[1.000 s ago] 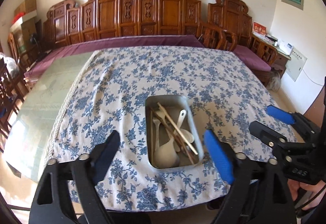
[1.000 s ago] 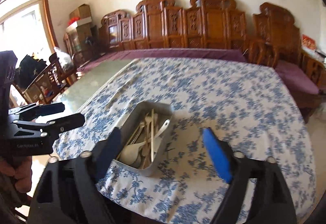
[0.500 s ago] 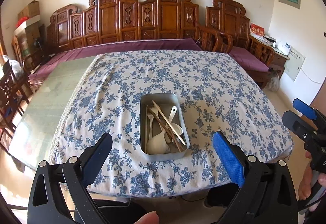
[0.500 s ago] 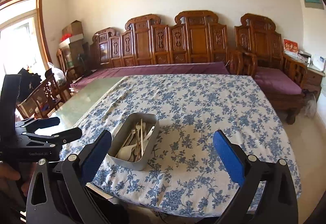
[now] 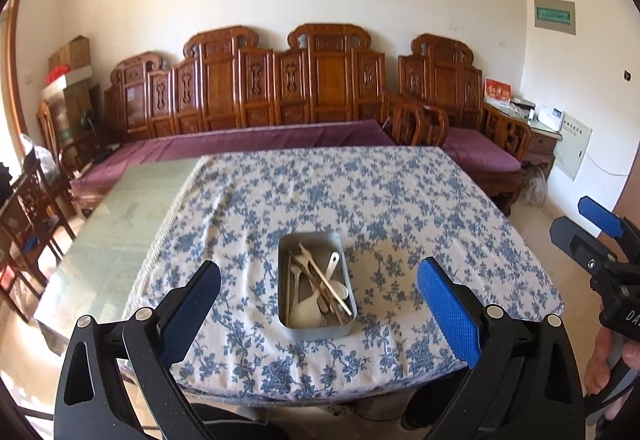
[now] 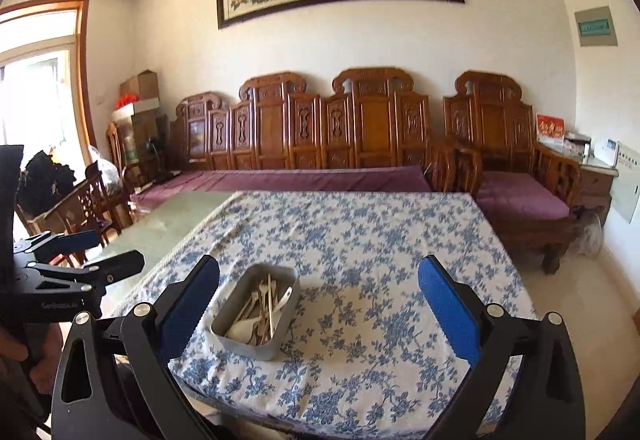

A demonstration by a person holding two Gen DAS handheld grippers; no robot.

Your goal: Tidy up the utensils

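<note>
1. Left wrist view: the left gripper [image 5: 318,304] has its jaws spread wide with nothing between them; a second ago they stood a little closer, so they have just been opening, and no pad touches anything.

2. Same view, what has changed: the metal tray [image 5: 316,332] now sits smaller and lower in the centre of the frame, and more of the wall shows at the top. The gripper has pulled back and up from the table. I judge that the sorting is finished and both tools are being withdrawn.

3. Same view, materials: the tray is a shallow rounded rectangle of dull grey metal. Inside lie thin wooden chopsticks [image 5: 326,282] crossed over a glossy white spoon [image 5: 306,310]; how many other pieces there are I cannot tell, as they overlap. Under it, the blue floral tablecloth [image 5: 400,208] is soft and slightly rumpled.

4. Right wrist view: the right gripper [image 6: 319,306] likewise has its jaws fully apart and empty, having just widened. The tray stands lower centre, between the blue ribbed pads in the frame but well beyond them.

5. Same view: the left gripper appears at the left edge, held by a hand. Carved wooden benches [image 6: 360,128] fill the middle.
</note>
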